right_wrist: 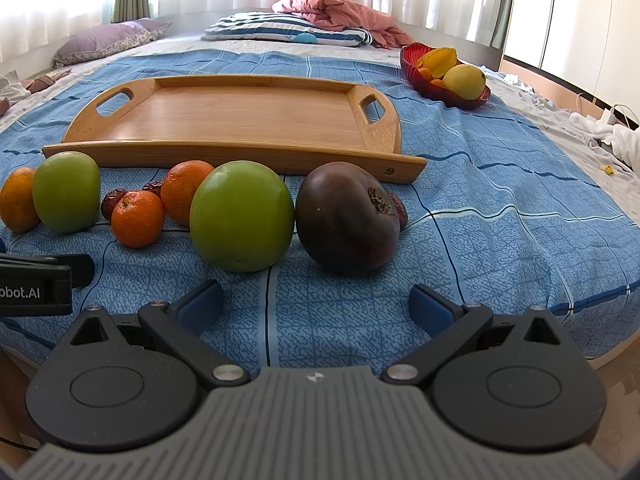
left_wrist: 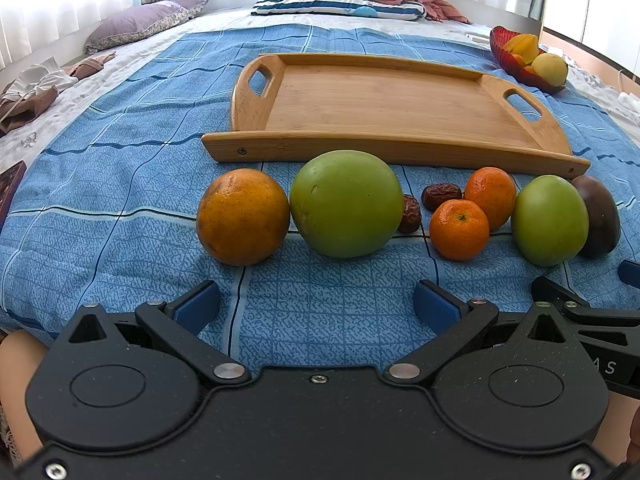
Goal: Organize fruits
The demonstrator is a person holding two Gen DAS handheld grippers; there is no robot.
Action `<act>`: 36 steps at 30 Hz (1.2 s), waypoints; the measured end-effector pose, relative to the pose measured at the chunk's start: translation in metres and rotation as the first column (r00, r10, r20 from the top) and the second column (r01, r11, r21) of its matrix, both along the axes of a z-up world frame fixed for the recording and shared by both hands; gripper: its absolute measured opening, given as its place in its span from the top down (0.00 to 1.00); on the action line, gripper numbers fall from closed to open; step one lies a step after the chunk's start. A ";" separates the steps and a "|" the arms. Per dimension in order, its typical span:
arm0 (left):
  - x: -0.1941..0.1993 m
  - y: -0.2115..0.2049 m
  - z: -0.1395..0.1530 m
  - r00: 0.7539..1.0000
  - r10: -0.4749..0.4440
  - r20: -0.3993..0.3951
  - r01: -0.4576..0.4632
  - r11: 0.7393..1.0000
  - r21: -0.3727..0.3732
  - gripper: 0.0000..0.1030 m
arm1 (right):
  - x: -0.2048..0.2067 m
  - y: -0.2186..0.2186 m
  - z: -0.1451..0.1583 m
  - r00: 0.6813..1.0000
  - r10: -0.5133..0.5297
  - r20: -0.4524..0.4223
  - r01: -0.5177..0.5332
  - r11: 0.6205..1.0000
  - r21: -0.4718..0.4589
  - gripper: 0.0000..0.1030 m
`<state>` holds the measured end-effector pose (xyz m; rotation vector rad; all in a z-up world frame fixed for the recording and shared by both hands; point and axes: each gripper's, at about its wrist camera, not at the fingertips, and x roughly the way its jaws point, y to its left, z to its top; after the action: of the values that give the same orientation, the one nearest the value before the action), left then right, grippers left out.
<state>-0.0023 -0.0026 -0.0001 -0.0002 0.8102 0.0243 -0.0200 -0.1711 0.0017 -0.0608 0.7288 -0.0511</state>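
Right now both claws hover low over the blue bedspread (left_wrist: pixel 120 184), the left claw (left_wrist: pixel 316 306) and the right claw (right_wrist: pixel 316 306) each spread wide and holding nothing. Just ahead, a row of fruit lies on the bed beside the wooden tray (left_wrist: pixel 384 104): an orange (left_wrist: pixel 242 216), a big green fruit (left_wrist: pixel 346 204), two tangerines (left_wrist: pixel 459 230), another green fruit (right_wrist: pixel 242 222) and a dark purple fruit (right_wrist: pixel 346 218) touching it.
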 end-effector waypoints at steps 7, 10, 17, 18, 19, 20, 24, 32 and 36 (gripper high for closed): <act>0.000 0.000 0.000 1.000 0.000 0.001 0.000 1.000 0.001 0.00 | 0.000 0.000 0.000 1.000 0.000 0.001 0.000 1.000 0.000 0.00; 0.000 0.000 0.000 1.000 0.001 0.001 -0.001 1.000 0.003 0.00 | 0.000 0.000 0.000 1.000 0.000 0.001 0.000 1.000 -0.001 0.00; 0.000 0.000 0.000 1.000 0.000 0.002 0.000 1.000 0.002 0.00 | 0.000 0.000 0.000 1.000 0.000 0.002 0.000 1.000 -0.002 0.00; 0.000 0.000 0.000 1.000 0.000 0.001 0.000 1.000 0.002 0.00 | 0.000 0.001 0.000 1.000 0.000 0.002 0.000 1.000 -0.002 0.00; 0.000 0.000 0.000 1.000 0.000 0.002 0.000 1.000 0.002 0.00 | 0.000 0.001 0.000 1.000 0.000 0.002 0.000 1.000 -0.002 0.00; 0.000 0.000 0.000 1.000 0.000 0.002 0.000 1.000 0.002 0.00 | 0.000 0.001 0.000 1.000 0.000 0.002 0.000 1.000 -0.002 0.00; 0.000 0.000 0.000 1.000 0.000 0.002 0.000 1.000 0.003 0.00 | -0.001 0.001 0.000 1.000 0.000 0.004 0.000 1.000 -0.002 0.00; -0.001 -0.001 0.000 1.000 0.000 0.003 0.000 1.000 0.003 0.00 | 0.000 0.001 -0.001 1.000 -0.002 0.005 0.002 1.000 -0.004 0.00; -0.001 -0.001 0.000 1.000 0.000 0.003 0.000 1.000 0.003 0.00 | -0.001 0.002 0.002 1.000 -0.003 0.007 0.003 1.000 -0.005 0.00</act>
<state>-0.0031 -0.0034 -0.0003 0.0022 0.8076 0.0256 -0.0210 -0.1694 0.0037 -0.0637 0.7214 -0.0561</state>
